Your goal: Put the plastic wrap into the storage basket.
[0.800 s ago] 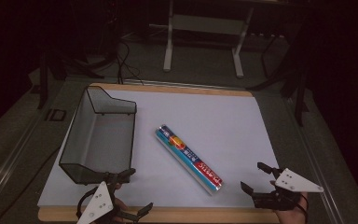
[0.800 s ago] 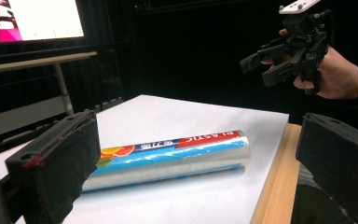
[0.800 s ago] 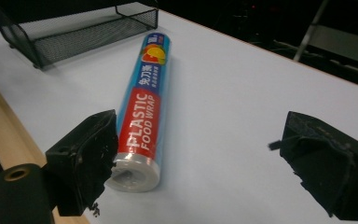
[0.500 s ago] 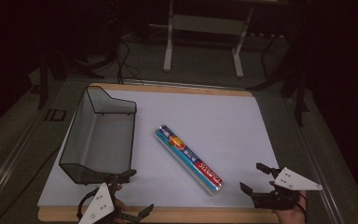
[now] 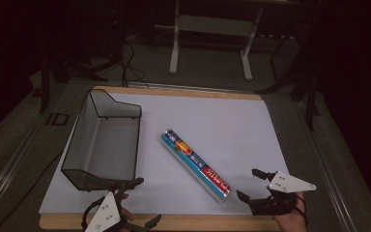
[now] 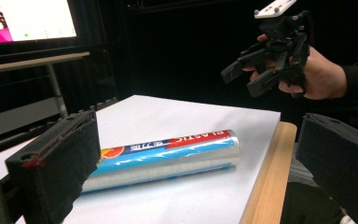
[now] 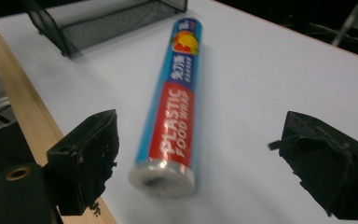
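A roll of plastic food wrap (image 5: 194, 166) in a blue and red wrapper lies diagonally on the white sheet (image 5: 222, 121). My right gripper (image 5: 248, 183) hovers open just right of the roll's near end. In the right gripper view the roll (image 7: 177, 102) lies between its wide-apart jaws, end cap toward the camera. My left gripper (image 5: 145, 200) is open at the table's front edge, close to the basket's near corner. The left gripper view looks across the roll (image 6: 168, 149) to the right gripper (image 6: 242, 81), held in a hand.
A black wire mesh basket (image 5: 104, 140) stands empty on the left of the sheet, its corner (image 7: 98, 23) beyond the roll. The wooden table edge (image 5: 198, 222) runs along the front. Metal stand legs (image 5: 212, 43) are on the dark floor behind.
My right gripper has shifted a little to the left, closer to the near end of the roll. The left gripper and the roll have stayed put.
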Tool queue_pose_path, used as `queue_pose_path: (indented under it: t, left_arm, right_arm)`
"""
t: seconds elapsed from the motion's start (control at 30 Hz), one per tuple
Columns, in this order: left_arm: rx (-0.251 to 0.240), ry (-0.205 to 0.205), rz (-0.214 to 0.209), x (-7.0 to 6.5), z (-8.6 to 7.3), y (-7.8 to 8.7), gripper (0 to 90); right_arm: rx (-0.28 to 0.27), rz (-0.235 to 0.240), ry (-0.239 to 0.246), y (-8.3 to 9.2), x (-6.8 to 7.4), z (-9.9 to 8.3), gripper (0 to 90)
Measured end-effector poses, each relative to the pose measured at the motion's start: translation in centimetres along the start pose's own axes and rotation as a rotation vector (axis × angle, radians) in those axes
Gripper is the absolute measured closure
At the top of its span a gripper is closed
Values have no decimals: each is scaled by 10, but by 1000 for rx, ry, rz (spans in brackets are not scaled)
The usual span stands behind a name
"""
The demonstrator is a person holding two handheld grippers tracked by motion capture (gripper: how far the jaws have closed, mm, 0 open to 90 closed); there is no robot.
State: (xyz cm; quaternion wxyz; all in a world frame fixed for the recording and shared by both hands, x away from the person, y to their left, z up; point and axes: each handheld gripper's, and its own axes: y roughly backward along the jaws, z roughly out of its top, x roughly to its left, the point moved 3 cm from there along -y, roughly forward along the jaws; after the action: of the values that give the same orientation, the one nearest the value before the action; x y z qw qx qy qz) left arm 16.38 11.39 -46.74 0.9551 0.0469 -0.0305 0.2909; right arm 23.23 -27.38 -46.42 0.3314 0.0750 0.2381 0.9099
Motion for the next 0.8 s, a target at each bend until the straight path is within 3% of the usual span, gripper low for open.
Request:
queue_pose_path:
  t: [0.07,0.23,0.53,0.8]
  left_arm:
    - [-3,0,0,0,0,0,6]
    - [2,-1,-3,0,0,0,6]
    - [3,-2,-2,0,0,0,6]
    - [2,2,-8,-1,0,0,6]
  right_arm:
    - [6,-11,21,-3,1,4,115]
    - [43,20,4,-17,0,10,112]
    - [116,12,26,-40,2,15,111]
    - [182,45,22,-63,7,21,93]
